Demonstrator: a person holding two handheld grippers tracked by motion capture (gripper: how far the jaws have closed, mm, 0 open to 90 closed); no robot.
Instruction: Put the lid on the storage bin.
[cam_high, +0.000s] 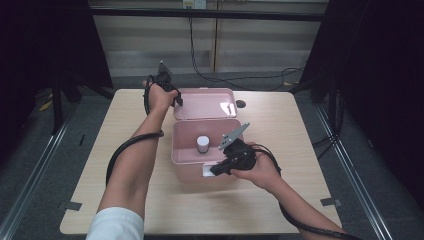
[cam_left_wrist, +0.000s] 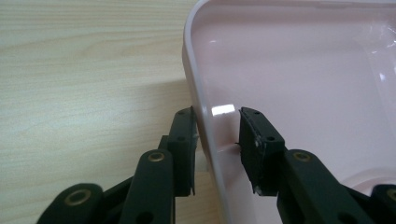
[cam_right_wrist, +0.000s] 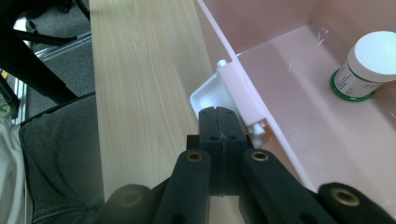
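Pink box lid (cam_left_wrist: 299, 70) rim between left hand-held gripper (cam_left_wrist: 217, 140) jaws, not pinched

table (cam_high: 150, 200): light wood | floor (cam_high: 30, 165): grey | wall cables (cam_high: 225, 75): black, trailing behind table

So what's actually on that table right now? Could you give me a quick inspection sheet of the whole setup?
Surface: light wooden table.
Job's things: pink box, its lid lying open behind it; white-capped jar inside; white latch at the front.
Clutter: small dark spot beside the lid.
Grippers: left gripper straddles the lid's rim; right gripper shut, at the latch.
Cables: one trails along each forearm; more behind.
Surroundings: black curtains, grey floor.
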